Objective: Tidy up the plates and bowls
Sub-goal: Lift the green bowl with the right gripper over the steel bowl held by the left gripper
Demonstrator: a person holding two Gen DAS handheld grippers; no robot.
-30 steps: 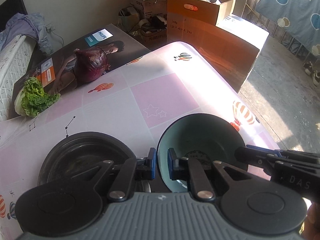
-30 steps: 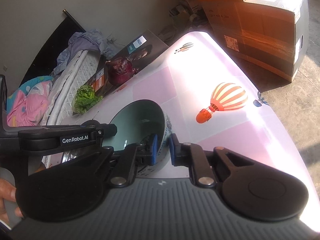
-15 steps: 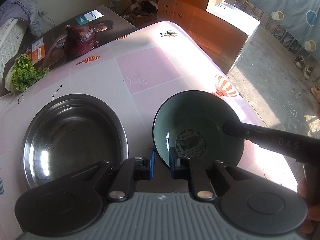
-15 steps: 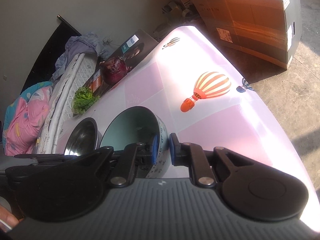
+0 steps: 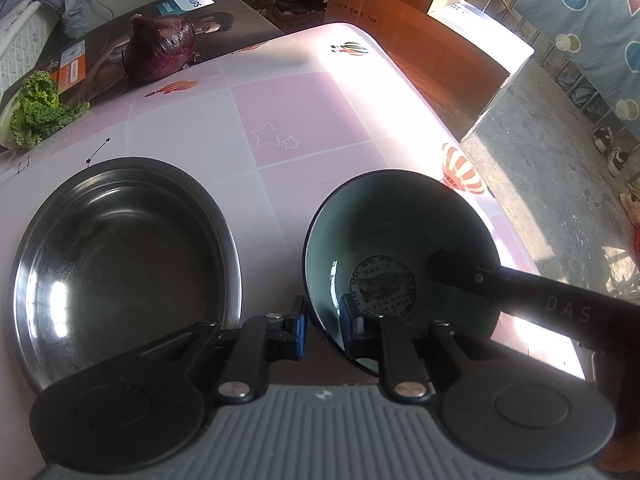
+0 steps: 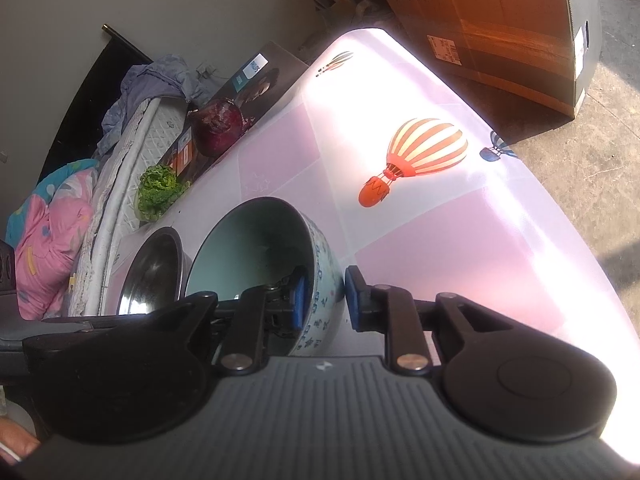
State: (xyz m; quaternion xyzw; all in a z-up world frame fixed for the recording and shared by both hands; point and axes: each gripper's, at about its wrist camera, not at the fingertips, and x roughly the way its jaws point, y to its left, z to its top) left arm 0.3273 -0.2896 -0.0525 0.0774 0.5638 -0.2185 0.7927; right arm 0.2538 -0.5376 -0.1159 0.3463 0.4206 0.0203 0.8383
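A ceramic bowl (image 5: 400,240), pale green inside with blue-and-white outside (image 6: 320,280), sits on the pink patterned table (image 5: 288,120). A steel bowl (image 5: 120,248) sits just left of it, also showing in the right wrist view (image 6: 152,272). My left gripper (image 5: 322,330) straddles the ceramic bowl's near-left rim, jaws a little apart. My right gripper (image 6: 323,298) straddles its right rim, one finger inside, one outside, with a gap to the wall. The right gripper's finger (image 5: 480,276) shows inside the bowl in the left wrist view.
A red cabbage (image 5: 160,48) and green lettuce (image 5: 36,116) lie at the table's far left on a printed box (image 5: 200,12). Cardboard boxes (image 5: 420,40) stand beyond the far edge. The table's right edge (image 6: 560,208) drops to a concrete floor. A bed (image 6: 52,216) lies left.
Both grippers dropped closer to the table with the ceramic bowl. The jaws of both have widened slightly off the bowl's rim. The steel bowl came into full view.
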